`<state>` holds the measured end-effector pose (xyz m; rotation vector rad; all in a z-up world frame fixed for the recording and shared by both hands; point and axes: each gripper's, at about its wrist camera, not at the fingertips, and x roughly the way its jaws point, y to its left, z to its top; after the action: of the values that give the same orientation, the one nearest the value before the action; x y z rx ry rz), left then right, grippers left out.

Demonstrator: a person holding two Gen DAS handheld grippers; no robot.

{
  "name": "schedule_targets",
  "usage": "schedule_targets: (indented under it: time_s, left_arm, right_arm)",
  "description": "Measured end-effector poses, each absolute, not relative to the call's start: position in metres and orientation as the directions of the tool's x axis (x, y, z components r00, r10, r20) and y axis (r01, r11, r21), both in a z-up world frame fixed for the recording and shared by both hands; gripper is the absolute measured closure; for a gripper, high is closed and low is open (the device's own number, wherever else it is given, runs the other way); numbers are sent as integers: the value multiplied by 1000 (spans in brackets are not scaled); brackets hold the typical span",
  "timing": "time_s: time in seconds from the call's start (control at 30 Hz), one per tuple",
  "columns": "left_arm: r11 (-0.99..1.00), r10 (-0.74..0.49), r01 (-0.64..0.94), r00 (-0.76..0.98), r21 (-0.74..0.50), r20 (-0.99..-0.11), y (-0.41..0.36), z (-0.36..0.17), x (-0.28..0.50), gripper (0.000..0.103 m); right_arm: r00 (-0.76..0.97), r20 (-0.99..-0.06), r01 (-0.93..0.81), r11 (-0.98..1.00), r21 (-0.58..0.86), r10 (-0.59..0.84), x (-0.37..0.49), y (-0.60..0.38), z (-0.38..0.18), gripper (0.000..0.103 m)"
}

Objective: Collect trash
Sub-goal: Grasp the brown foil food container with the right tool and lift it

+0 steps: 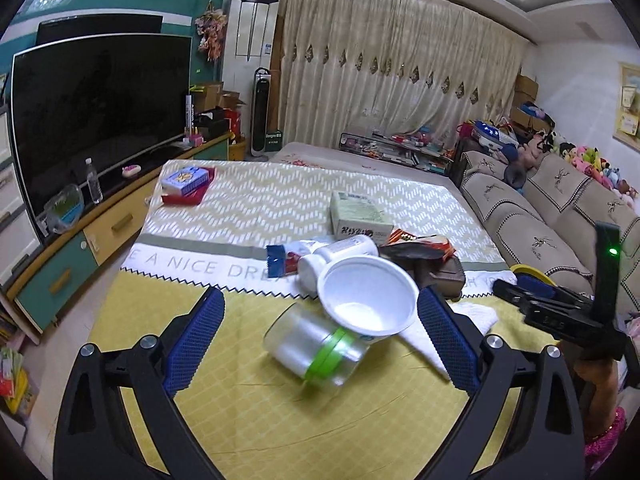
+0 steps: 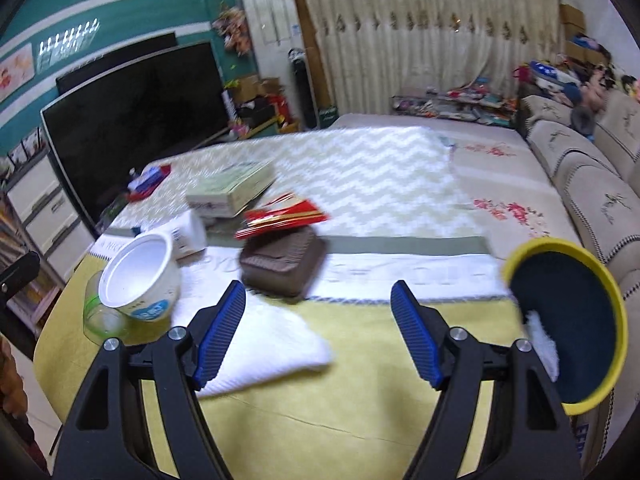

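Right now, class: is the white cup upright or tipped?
Tipped: the white cup leans on the clear jar, its empty mouth facing the camera.

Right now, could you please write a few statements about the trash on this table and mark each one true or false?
1. The white cup leans on the clear jar. True.
2. The left gripper is shut on the cup. False: its fingers stand open and hold nothing.
3. The red wrapper lies on top of the brown box. True.
4. The yellow-rimmed bin holds the clear jar. False: the jar lies on the yellow cloth.
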<state>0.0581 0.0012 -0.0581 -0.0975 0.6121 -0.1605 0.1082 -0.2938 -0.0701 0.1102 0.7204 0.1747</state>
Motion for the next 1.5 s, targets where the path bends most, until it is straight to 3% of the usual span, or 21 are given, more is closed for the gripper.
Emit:
schedule_targets:
  time_s: [0.6,0.67,0.7,0.8,1.17,1.5]
  left_arm:
    - [974,-213,123,783,-191,-585,13,-83,59,7]
    - [974,-216,128,779,-188,-588,11,-84,60,7]
    - [974,-217,131,778,-186,-589,10,-85,60,7]
    - [973,-220,134,777,-186,-590,7,-84,60,7]
    - [974,-222,143,776,-178,-590,1,-85,61,7]
    - [975,-219,158,776,-153,-592,-12,-83,57,7]
  right_arm:
    - [662,-746,-45,997,58,74,175,-232,-105,32]
    - [658,-750,-35,998,57,66,178,-232,-108,36]
    - [649,-757,-37,997,63,72,180,-232,-110,43]
    - [645,-760,-28,997,75,75,182,-236,-110,44]
    - [667,-722,-108,983,151,184,126,-258,-71,44]
    - [686,-700,-99,979,178,197,84,-297,-52,44]
